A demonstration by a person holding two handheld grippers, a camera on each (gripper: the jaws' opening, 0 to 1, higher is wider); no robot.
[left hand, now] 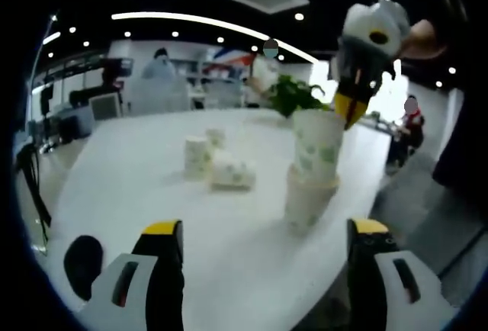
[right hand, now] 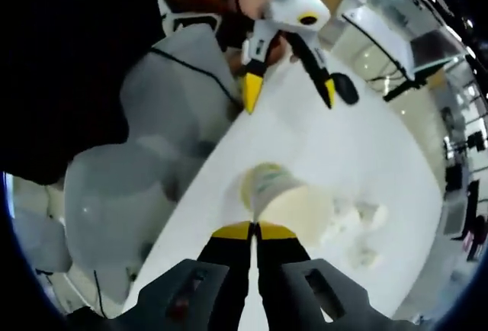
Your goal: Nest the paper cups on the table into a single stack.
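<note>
Left gripper view. The left hand-held gripper (left hand: 263, 239) stands wide and holds nothing, its two yellow-tipped jaws rising at 6 o'clock over the white surface (left hand: 145, 194). Toward 11 o'clock from it, well apart, lie the loose paper cups (left hand: 217, 162): one upright, one on its side, a third partly behind them. Toward 1 o'clock stands the cup stack (left hand: 311, 194), long axis upright. A green-patterned paper cup (left hand: 318, 148) sits in its top, pinched at the rim by the right hand-held gripper (left hand: 349, 108), which comes down from 1 o'clock. The right hand-held gripper is thus the nearer one to the stack; the left hangs back from it.

Right gripper view. The right hand-held gripper (right hand: 255, 232) is closed narrow on the near rim of the patterned cup (right hand: 293, 205), whose mouth faces the camera, its axis pointing away toward 12 o'clock. The left hand-held gripper (right hand: 290, 91) hovers beyond, at 12 o'clock, jaws spread.

Hard to make out: how deep the held cup sits in the stack; how many cups the stack counts; the loose cups at 3 o'clock are blurred.
</note>
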